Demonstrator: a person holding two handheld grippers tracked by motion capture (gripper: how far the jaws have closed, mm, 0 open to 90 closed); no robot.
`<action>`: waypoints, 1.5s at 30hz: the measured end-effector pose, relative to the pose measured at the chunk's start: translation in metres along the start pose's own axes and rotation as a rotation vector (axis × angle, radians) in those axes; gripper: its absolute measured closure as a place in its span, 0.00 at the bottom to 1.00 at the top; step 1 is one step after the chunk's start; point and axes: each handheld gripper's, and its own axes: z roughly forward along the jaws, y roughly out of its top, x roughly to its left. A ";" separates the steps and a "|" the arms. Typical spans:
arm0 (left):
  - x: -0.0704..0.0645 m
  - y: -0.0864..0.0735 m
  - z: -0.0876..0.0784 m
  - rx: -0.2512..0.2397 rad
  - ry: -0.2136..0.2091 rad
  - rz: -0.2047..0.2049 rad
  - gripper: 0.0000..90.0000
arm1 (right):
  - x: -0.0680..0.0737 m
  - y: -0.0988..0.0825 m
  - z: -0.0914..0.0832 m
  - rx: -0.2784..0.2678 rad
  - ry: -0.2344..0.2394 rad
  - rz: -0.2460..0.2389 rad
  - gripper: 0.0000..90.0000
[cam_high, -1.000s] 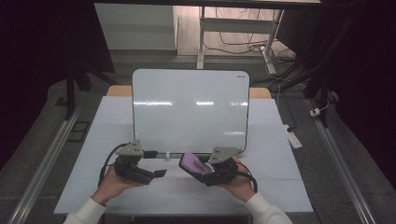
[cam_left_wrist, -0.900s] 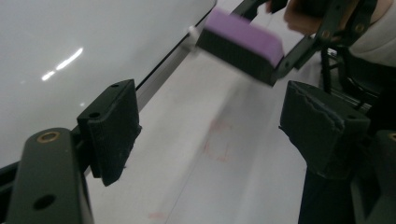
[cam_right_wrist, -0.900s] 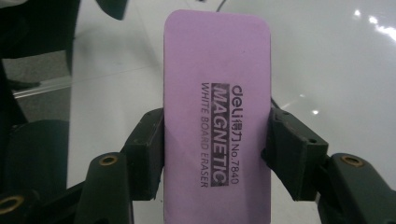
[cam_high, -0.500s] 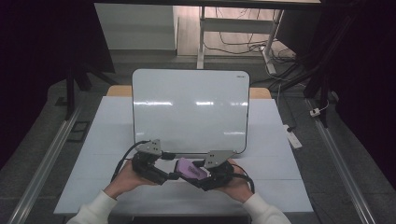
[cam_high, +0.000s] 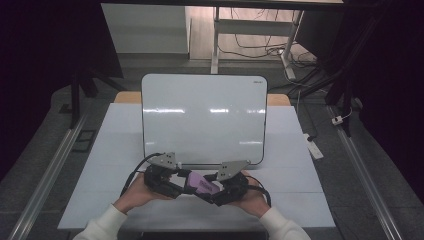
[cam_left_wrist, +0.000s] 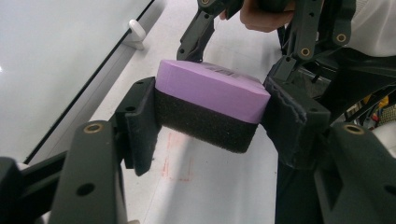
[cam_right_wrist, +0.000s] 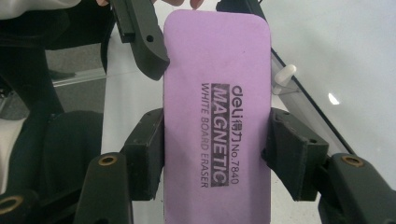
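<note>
Dim room, dark floor with cables at the top of the high view; a pale table (cam_high: 125, 145) sits mid-frame with a whiteboard (cam_high: 202, 117) propped on it, blank and glossy.

Whiteboard eraser (cam_high: 198, 182) — purple plastic back printed "MAGNETIC", black felt pad beneath — hangs above the table at lower centre of the high view, bridged between both tools. It looks light and stiff in the shell, with soft, compressible felt underneath. The smooth plastic probably slips a little, so the long side edges look like the best place to take hold, pads across the narrow width. Nothing fragile about it.

Right gripper (cam_right_wrist: 217, 156): jaws pinch the eraser (cam_right_wrist: 217, 112) across its width, one pad on each long edge, at the lower middle of the right gripper view; the printed face looks up at the camera.

Left gripper (cam_left_wrist: 208, 121): its jaws have just been closing and now press on the eraser (cam_left_wrist: 210, 105) between them, at the centre of the left gripper view, one pad on each side across the felt and shell. The purple face tilts toward upper right.

Judgement: a hand-over between the two grips — both hold at once, near opposite ends of the eraser.
</note>
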 end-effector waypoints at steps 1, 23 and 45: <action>0.000 0.000 0.000 -0.003 0.001 -0.001 0.44 | 0.000 0.000 0.000 -0.002 0.003 0.006 0.45; 0.018 -0.005 -0.014 -0.104 0.142 -0.232 0.44 | 0.003 0.003 -0.017 -0.107 -0.265 0.034 0.36; 0.020 0.006 -0.003 -0.123 0.118 -0.304 0.44 | 0.028 0.009 0.010 0.022 -0.465 -0.170 0.47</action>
